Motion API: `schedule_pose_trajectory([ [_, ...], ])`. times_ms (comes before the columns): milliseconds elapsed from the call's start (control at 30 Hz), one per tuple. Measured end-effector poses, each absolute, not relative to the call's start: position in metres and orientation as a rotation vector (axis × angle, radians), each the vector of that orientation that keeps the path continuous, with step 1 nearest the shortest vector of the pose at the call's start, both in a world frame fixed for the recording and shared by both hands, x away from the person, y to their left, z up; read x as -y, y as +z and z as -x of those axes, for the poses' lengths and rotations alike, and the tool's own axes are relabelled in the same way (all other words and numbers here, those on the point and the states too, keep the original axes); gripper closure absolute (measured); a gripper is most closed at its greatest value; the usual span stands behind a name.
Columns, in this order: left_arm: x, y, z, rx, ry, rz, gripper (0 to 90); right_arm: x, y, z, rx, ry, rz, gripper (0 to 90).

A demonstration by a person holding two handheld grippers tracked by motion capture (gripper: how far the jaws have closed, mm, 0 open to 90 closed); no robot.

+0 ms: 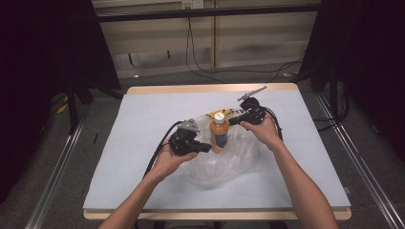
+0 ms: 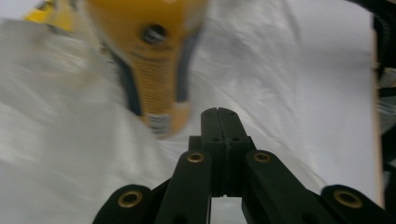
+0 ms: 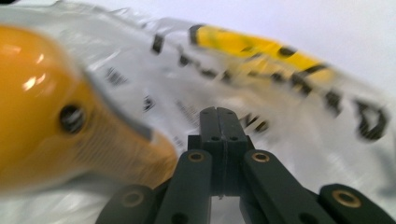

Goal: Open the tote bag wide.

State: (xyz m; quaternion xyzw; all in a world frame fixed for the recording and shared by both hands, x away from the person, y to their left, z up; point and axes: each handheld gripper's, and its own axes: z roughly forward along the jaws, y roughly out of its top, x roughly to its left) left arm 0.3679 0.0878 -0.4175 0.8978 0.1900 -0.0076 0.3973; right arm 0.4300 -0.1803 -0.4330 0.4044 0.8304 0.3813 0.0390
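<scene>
Two grippers, both mine | left gripper [image 1: 206, 147] jaws shut tight | right gripper [image 1: 232, 120] jaws shut tight | orange bottle [image 1: 219, 131] stands between them in clear plastic bag [image 1: 224, 164] on table [image 1: 143, 119]

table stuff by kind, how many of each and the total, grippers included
orange bottle with white cap: 1
clear plastic bag with yellow and black print: 1
hand-held grippers: 2, the left gripper and the right gripper
grey table cover: 1
total: 5
</scene>
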Motion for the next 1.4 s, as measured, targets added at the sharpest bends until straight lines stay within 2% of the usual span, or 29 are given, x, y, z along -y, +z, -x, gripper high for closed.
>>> schedule_pose_trajectory([
  [67, -0.083, -0.42, -0.378, -0.503, 0.029, -2.363, 90.0, 0.181, -0.441, -0.426, -2.567, 1.134, -1.251, 90.0],
  [133, -0.082, -0.43, -0.388, -0.561, 0.021, -2.358, 90.0, 0.182, -0.452, -0.422, -2.581, 1.147, -1.264, 90.0],
  [367, -0.081, -0.466, -0.399, -0.601, 0.036, -2.46, 90.0, 0.166, -0.477, -0.411, -2.647, 1.116, -1.206, 90.0],
  [467, -0.09, -0.471, -0.4, -0.653, 0.028, -2.394, 90.0, 0.17, -0.48, -0.403, -2.652, 1.113, -1.196, 90.0],
  [633, -0.109, -0.469, -0.401, -0.66, 0.066, -2.425, 90.0, 0.188, -0.478, -0.391, -2.646, 1.087, -1.201, 90.0],
  [767, -0.122, -0.472, -0.4, -0.726, 0.055, -2.356, 90.0, 0.202, -0.479, -0.383, -2.627, 1.092, -1.214, 90.0],
  [833, -0.125, -0.473, -0.4, -0.742, 0.054, -2.346, 90.0, 0.207, -0.48, -0.381, -2.615, 1.105, -1.216, 90.0],
  [867, -0.129, -0.471, -0.402, -0.698, 0.07, -2.391, 90.0, 0.209, -0.479, -0.38, -2.614, 1.1, -1.208, 90.0],
  [1133, -0.147, -0.473, -0.398, -0.768, 0.07, -2.333, 90.0, 0.227, -0.477, -0.37, -2.625, 1.059, -1.187, 90.0],
  [1400, -0.136, -0.477, -0.395, -0.714, 0.022, -2.304, 90.0, 0.223, -0.479, -0.364, -2.606, 1.101, -1.187, 90.0],
])
